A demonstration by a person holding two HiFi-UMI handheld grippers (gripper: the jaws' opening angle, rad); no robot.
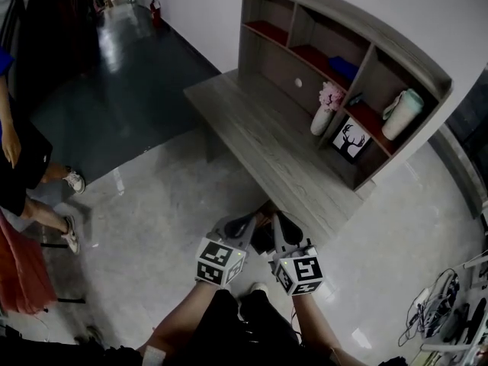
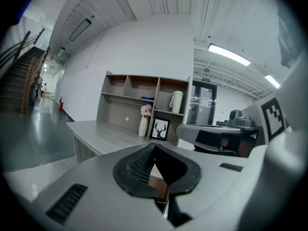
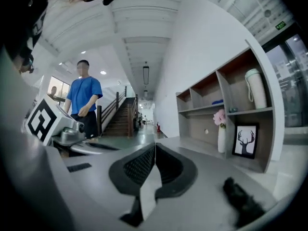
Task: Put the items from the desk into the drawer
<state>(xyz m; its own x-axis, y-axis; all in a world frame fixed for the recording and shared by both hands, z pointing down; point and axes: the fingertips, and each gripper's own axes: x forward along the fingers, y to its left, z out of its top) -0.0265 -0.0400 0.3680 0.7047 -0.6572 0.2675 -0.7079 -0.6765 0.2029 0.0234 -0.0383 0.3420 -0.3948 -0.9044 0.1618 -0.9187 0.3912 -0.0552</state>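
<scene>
Head view: left gripper (image 1: 242, 226) and right gripper (image 1: 284, 227) are side by side off the near end of the desk (image 1: 252, 128), aimed at it, probably just being carried. Vase (image 1: 322, 119) and deer picture (image 1: 351, 141) stand on the desktop against the hutch (image 1: 335, 21). White flask (image 1: 402, 113) sits in a cubby, clear of the worktop. No open drawer in sight. Left gripper view: jaws clenched, nothing between. Right gripper view: same, clenched and empty. Writing: only the marker cubes (image 1: 219, 261). Door sign (image 2: 206, 80) and green sign (image 3: 281, 26) are unreadable.

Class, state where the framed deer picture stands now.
Head view, right: the deer picture stands in the shelf unit's bottom compartment, beside the flower vase.
</scene>
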